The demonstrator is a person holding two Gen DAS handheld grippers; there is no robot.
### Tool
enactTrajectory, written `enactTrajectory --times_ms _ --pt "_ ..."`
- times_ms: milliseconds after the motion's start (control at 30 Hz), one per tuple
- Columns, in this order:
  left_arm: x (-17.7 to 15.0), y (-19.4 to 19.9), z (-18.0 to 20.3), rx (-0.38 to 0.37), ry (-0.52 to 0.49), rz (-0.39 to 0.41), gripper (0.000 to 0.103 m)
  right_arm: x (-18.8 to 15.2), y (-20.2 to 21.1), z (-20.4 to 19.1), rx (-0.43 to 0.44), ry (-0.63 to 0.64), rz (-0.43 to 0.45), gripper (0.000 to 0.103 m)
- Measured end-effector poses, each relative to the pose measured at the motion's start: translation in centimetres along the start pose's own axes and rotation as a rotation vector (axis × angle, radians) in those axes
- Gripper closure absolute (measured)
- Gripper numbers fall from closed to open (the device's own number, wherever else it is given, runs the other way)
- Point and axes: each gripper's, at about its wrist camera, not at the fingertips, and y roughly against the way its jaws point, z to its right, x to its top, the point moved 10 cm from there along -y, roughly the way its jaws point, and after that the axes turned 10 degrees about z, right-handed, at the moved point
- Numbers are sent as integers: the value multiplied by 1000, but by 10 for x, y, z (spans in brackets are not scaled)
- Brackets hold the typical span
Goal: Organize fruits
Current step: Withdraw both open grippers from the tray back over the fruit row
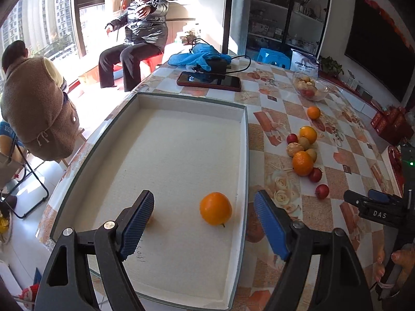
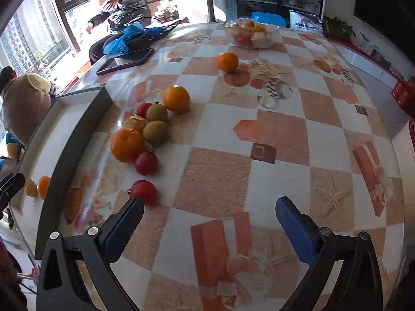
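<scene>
Left tool [image 1: 203, 216]: fingers spread wide, gripping nothing, hovering over the near end of the tray [image 1: 243, 155]. The tray is a shallow white box with a dark outer wall, set on the tabletop [image 2: 324, 140] with its checkered orange-and-white covering.

One orange [image 1: 215, 208] sits on the tray floor between the left tool's fingers, touching neither; it is round and bright, with a small stem at its base. A second small fruit is largely hidden behind the left finger.

Right tool [image 2: 209, 223]: fingers spread wide, empty, above bare tabletop.

Just right of the tray lies a cluster of fruit [image 2: 147, 129]: two oranges, two brown kiwis, one partly peeled piece, and three small red fruits. The nearest red fruit [image 2: 144, 191] lies just beside the right tool's left finger. A single orange [image 2: 227, 62] sits apart, farther back. A glass bowl [image 2: 251, 35] holding more fruit stands at the far edge. A phone [image 1: 209, 81] lies beyond the tray.
</scene>
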Motion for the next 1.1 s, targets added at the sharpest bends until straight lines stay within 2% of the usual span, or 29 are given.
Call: enactTrajectory --times_ms 100,167,200,400,567,733,967,1100 --pt "-4 -4 30 -48 -47 -22 20 -7 -2 44 -86 -56 0 1" --pt "-9 -7 50 -74 -75 -45 20 -8 0 66 -153 -57 15 1" --pt "-11 -10 59 -87 -86 -56 20 -7 1 72 -160 -55 30 1" --pt "-24 -22 91 -118 -87 -122 20 -6 5 76 -152 -36 94 0" --pt "-34 -38 93 -41 -101 -195 20 -4 2 76 -149 -36 102 0" --pt "-42 -48 97 -90 -23 -270 20 -5 2 76 -150 -36 105 0" --pt "-21 -67 102 -80 -22 -273 20 -5 2 76 -149 -36 105 0" --pt "-3 -77 111 -83 -18 -230 20 -5 2 76 -149 -36 105 0"
